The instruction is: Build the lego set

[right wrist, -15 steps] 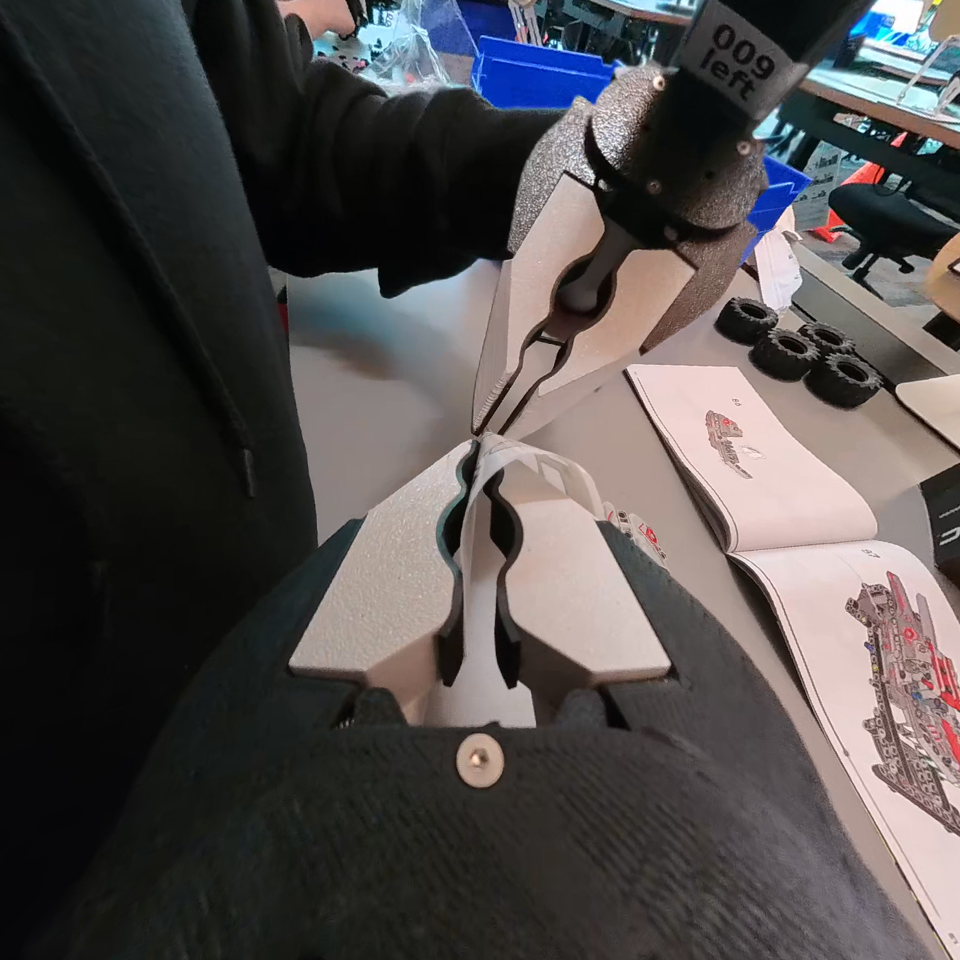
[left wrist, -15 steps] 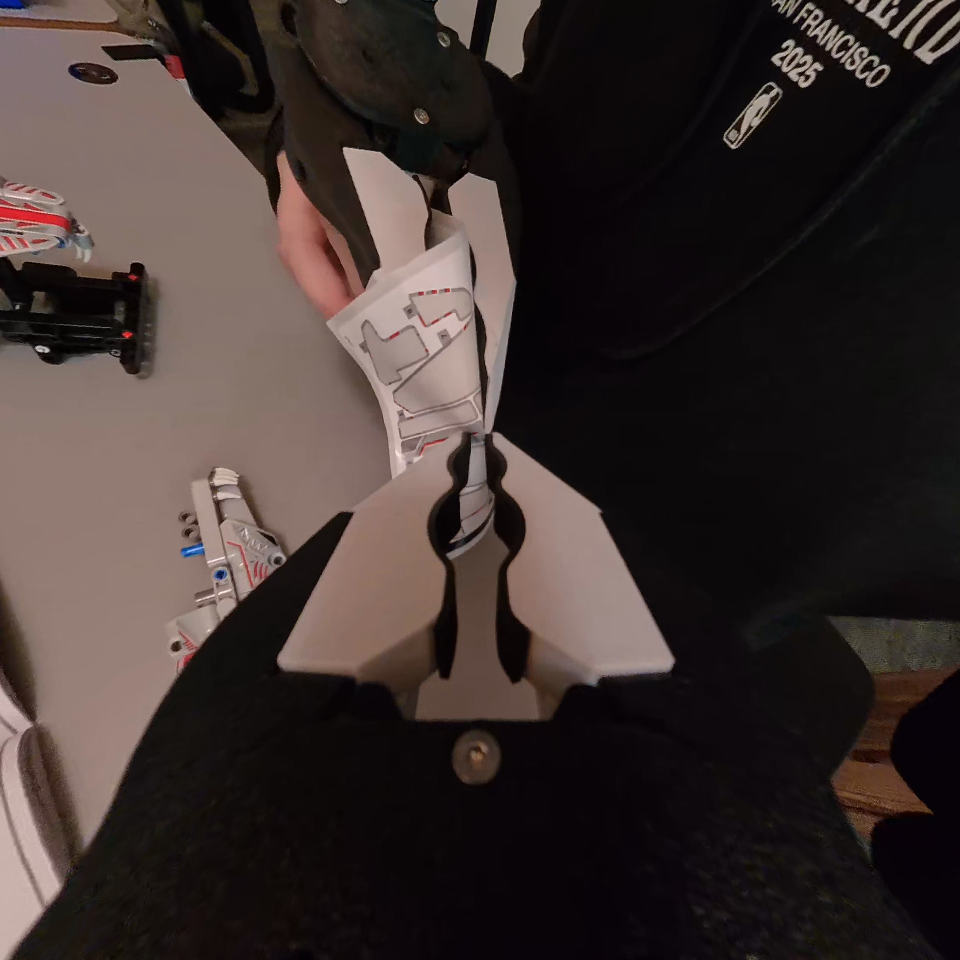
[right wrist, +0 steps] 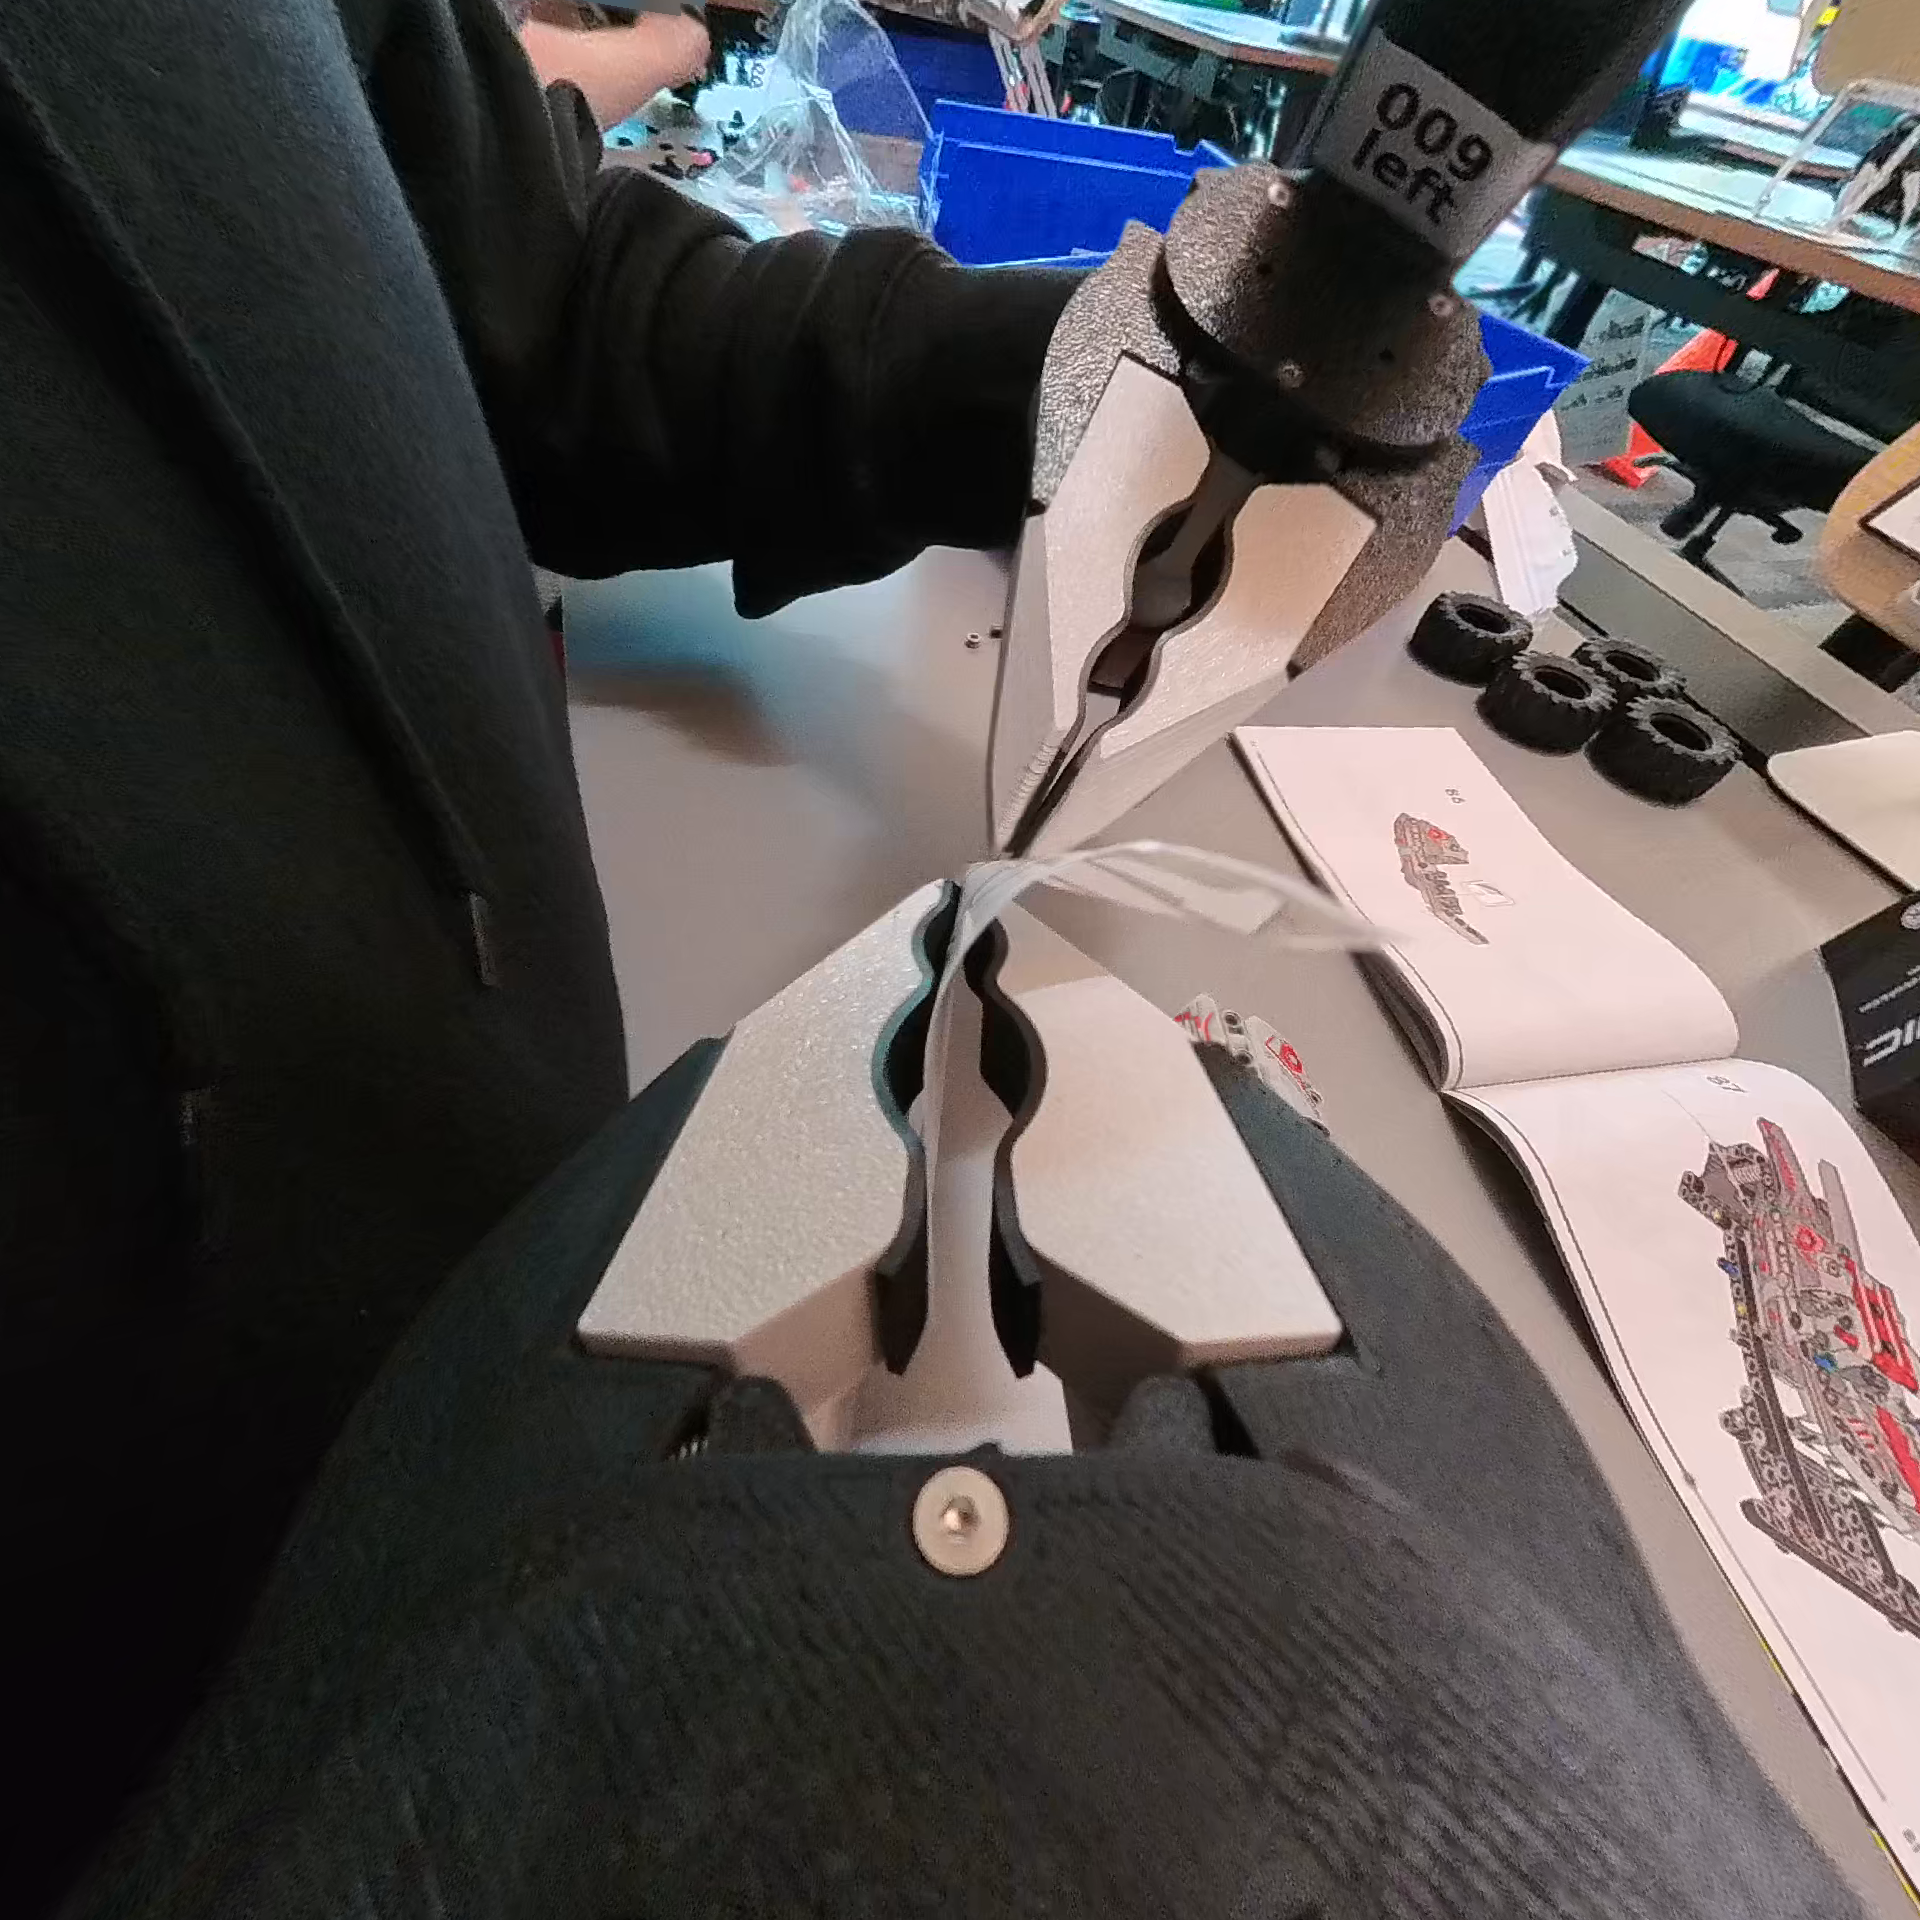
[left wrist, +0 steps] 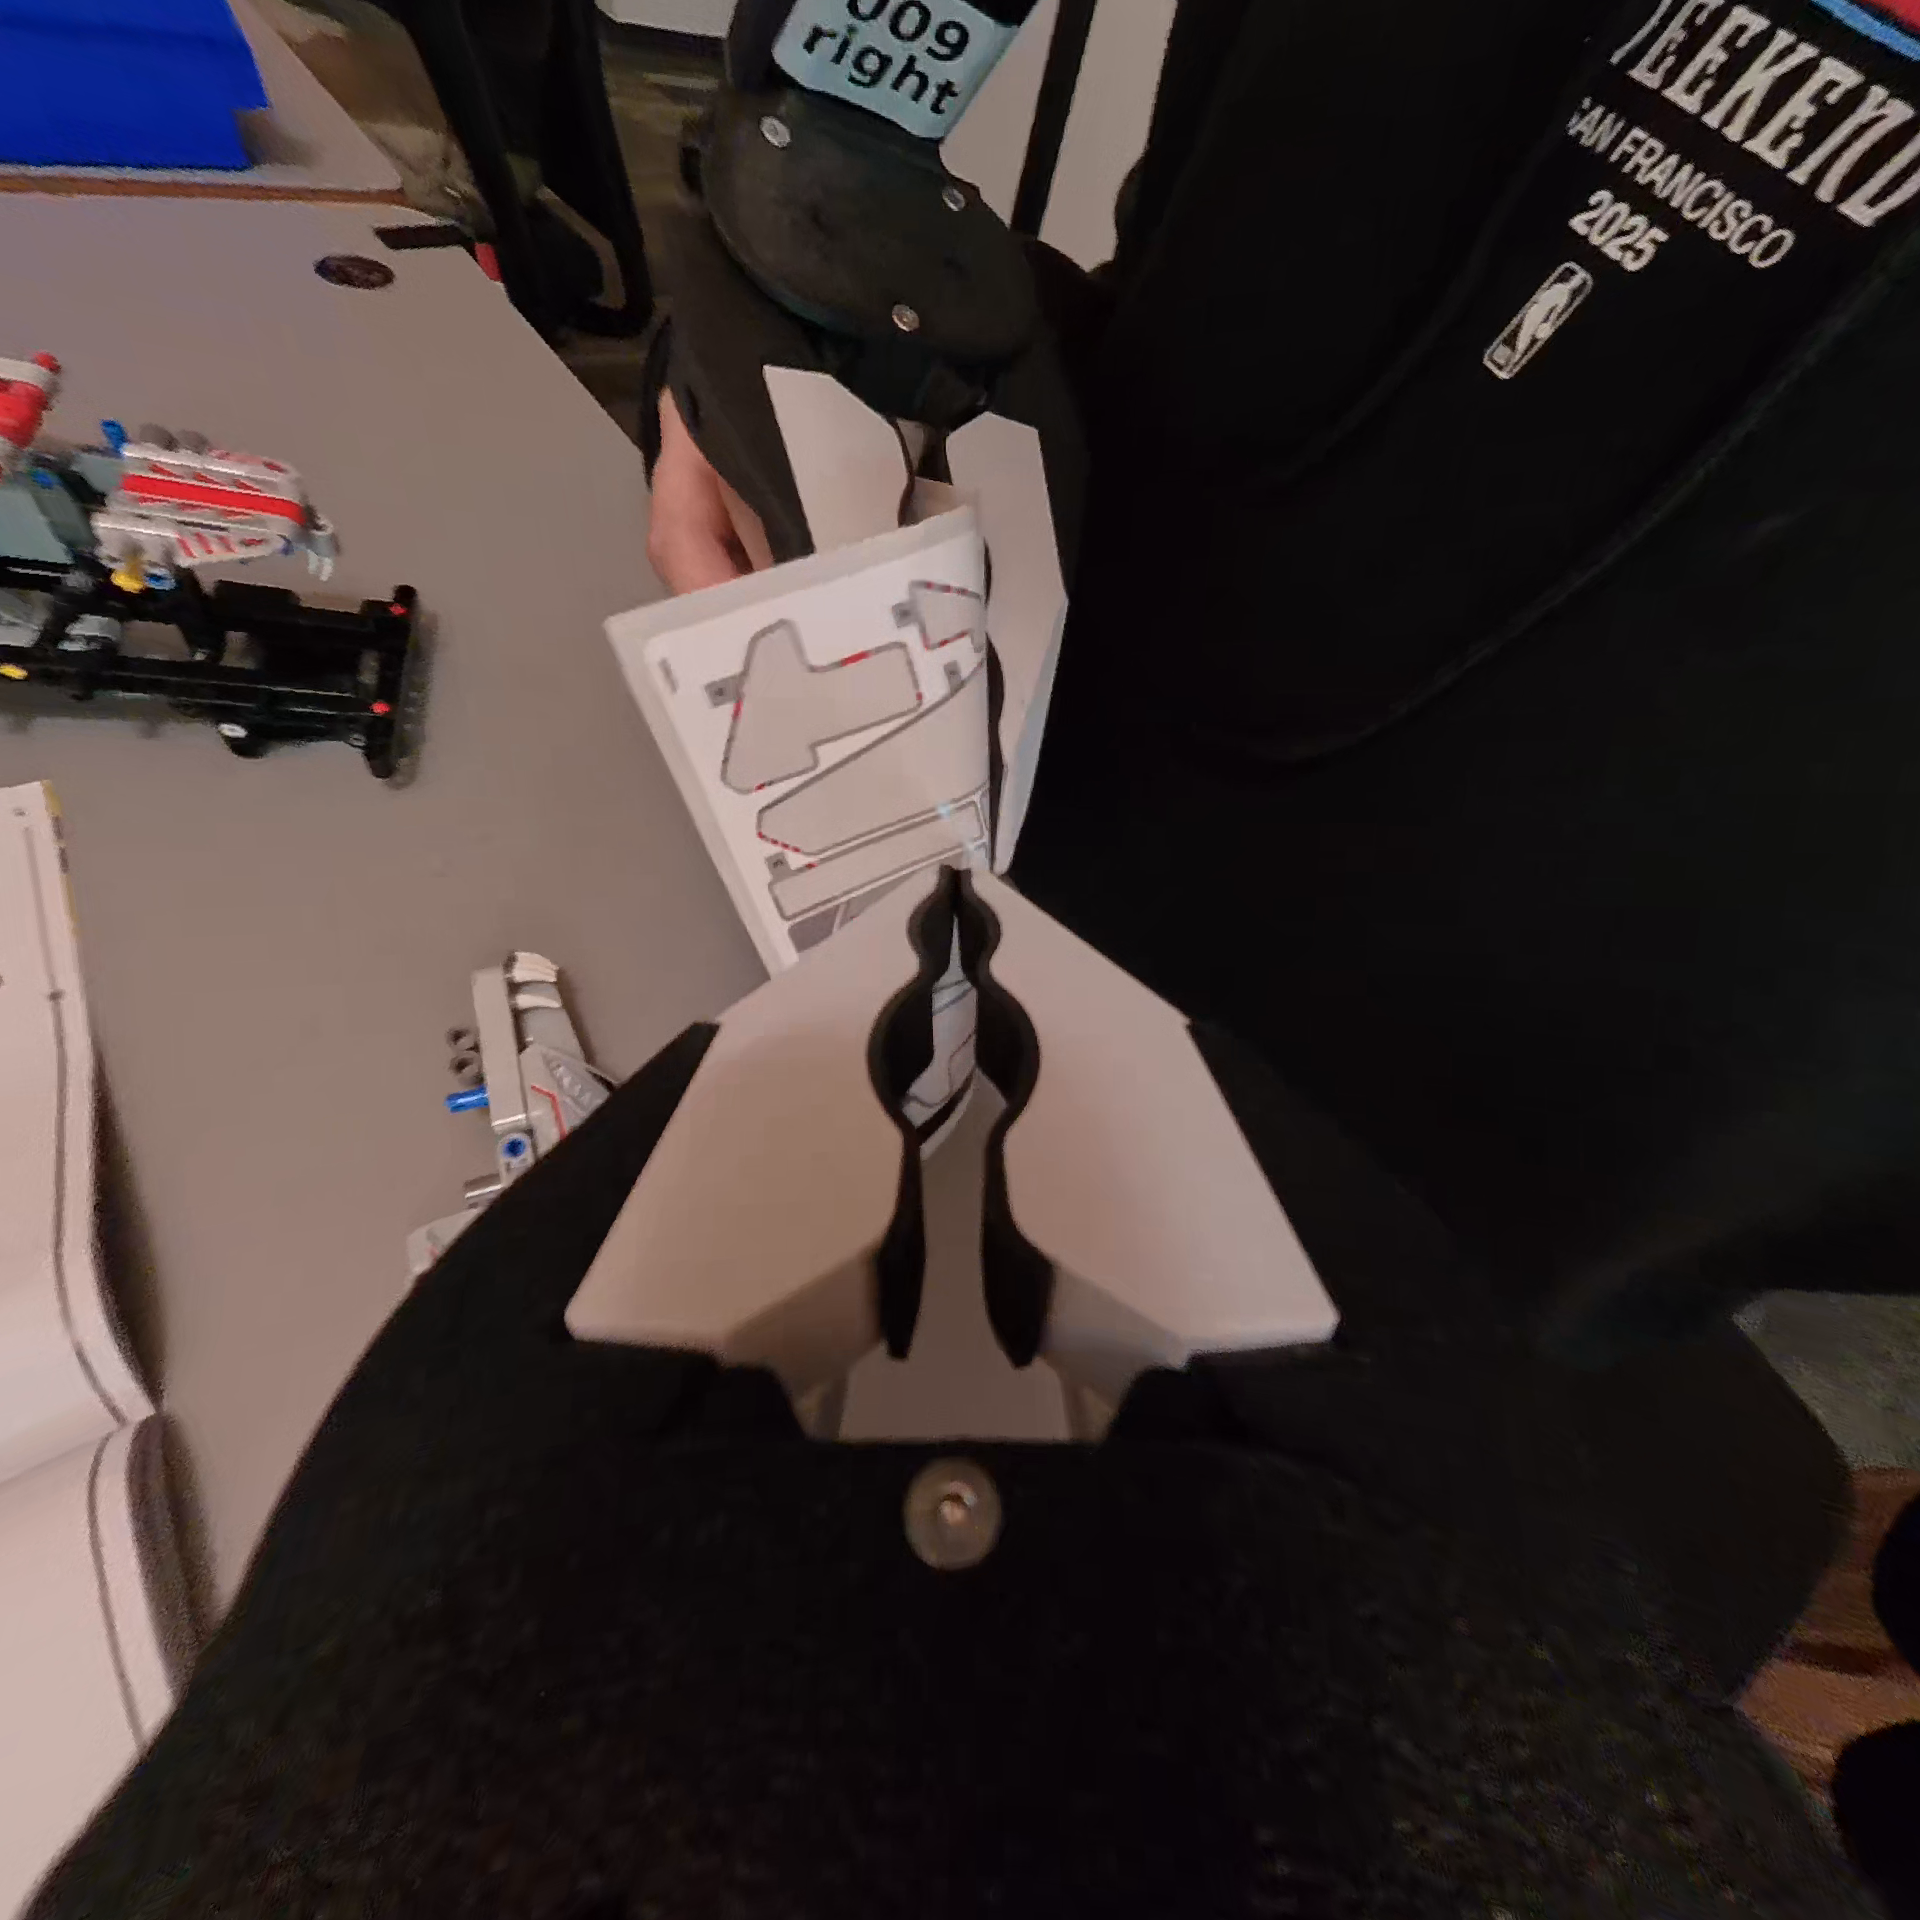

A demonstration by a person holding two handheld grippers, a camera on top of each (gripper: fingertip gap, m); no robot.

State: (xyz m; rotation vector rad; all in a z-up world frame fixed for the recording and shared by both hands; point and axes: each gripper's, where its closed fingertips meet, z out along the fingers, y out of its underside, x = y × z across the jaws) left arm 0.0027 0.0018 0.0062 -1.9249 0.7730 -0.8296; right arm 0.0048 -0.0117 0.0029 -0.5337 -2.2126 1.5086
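My left tool (left wrist: 954, 883) is clamped on the near end of the sticker sheet (left wrist: 831, 748), jaws together with the paper pinched at their tips. The sheet is held in the air above the table (left wrist: 312, 914), near its edge beside my dark sweatshirt (left wrist: 1455, 727). My right tool (right wrist: 961, 899) is clamped on the sheet's opposite end, tip to tip with the left. On the table below lies a small grey lego panel assembly (left wrist: 520, 1081). Beyond it stands the black lego chassis (left wrist: 260, 665) with red and silver bodywork. The open instruction booklet (right wrist: 1558, 987) lies flat on the table beneath the tools. Four black tyres (right wrist: 1579, 696) sit past it, toward the far edge. A blue bin (right wrist: 1039, 187) stands farthest back.
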